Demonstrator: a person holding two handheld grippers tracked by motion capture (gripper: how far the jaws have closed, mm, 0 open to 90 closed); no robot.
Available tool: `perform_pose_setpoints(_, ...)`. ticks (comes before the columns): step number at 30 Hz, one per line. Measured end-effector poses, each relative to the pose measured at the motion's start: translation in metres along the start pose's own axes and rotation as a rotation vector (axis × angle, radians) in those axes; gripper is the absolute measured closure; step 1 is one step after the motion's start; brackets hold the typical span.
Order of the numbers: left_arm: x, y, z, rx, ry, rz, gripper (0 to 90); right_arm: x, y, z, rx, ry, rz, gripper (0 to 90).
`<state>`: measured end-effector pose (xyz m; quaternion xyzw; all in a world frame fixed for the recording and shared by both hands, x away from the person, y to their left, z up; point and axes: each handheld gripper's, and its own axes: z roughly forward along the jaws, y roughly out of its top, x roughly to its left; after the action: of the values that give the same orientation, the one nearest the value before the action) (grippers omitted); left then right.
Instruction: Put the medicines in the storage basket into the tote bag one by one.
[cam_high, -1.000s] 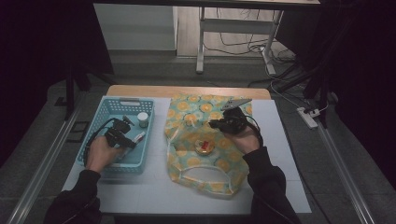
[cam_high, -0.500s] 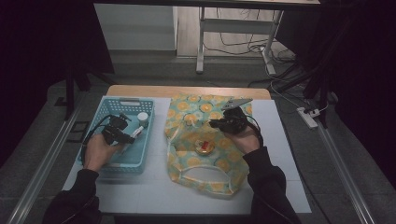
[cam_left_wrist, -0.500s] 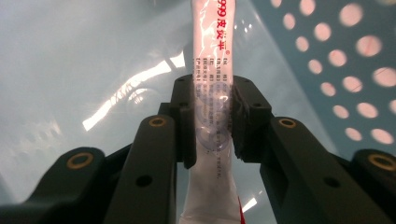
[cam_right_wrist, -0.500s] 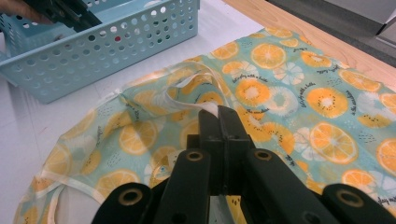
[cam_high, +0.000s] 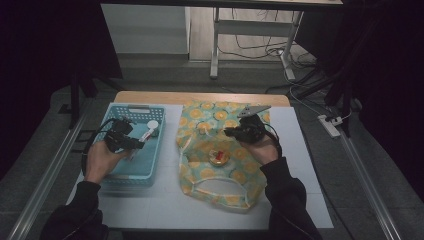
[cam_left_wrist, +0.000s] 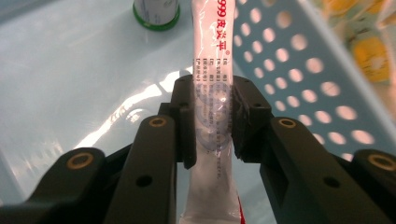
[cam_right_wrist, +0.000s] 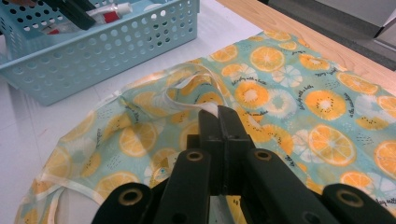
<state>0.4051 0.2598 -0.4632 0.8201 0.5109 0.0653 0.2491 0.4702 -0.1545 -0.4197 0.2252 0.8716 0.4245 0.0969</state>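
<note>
On the left part of the worktop (cam_high: 300, 200) stands a light blue basket (cam_high: 131, 175) with holes in its walls. The left gripper (cam_high: 131, 144) is inside this basket, and its jaws are closed on a white tube (cam_left_wrist: 211, 112) with red print, holding it around the middle. The tube points toward the far wall of the basket. Beyond the tube, a small white container with a green rim (cam_left_wrist: 156, 11) stands on the basket floor.

In the middle of the worktop lies a cloth bag (cam_high: 220, 160) with a pattern of orange slices, spread flat, its handles toward the near edge. A small round object (cam_high: 218, 157), orange and red, lies on the bag near its centre.

The right gripper (cam_high: 231, 133) is over the far part of the bag. In the right gripper view its jaws are pressed together, and they pinch a fold of the bag fabric and a white strap (cam_right_wrist: 196, 93) at their tips.
</note>
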Motion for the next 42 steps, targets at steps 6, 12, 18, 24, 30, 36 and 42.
perform_pose_setpoints(6,-0.012,0.003,-0.012,-0.046,-0.034,0.025,72.7,0.0,0.0,0.0,-0.002,0.001,-0.002,90.0)
perform_pose_setpoints(12,-0.032,0.009,-0.018,-0.057,-0.058,0.075,72.7,0.0,0.0,-0.001,-0.003,0.0,-0.001,90.0)
perform_pose_setpoints(18,-0.051,0.017,-0.019,-0.065,-0.106,0.125,72.7,0.0,0.0,-0.001,-0.006,-0.001,0.0,90.0)
perform_pose_setpoints(24,-0.067,0.023,-0.02,-0.081,-0.138,0.159,72.7,0.0,0.0,-0.001,-0.008,-0.001,0.0,90.0)
perform_pose_setpoints(30,-0.085,0.029,-0.016,-0.088,-0.175,0.201,72.7,0.0,0.001,-0.001,-0.009,-0.001,-0.001,90.0)
perform_pose_setpoints(36,-0.104,0.035,-0.006,-0.071,-0.202,0.246,72.7,0.0,0.001,-0.002,-0.012,-0.002,0.0,90.0)
perform_pose_setpoints(42,-0.118,0.042,0.003,-0.067,-0.231,0.273,72.7,0.0,0.001,-0.002,-0.015,-0.002,0.0,90.0)
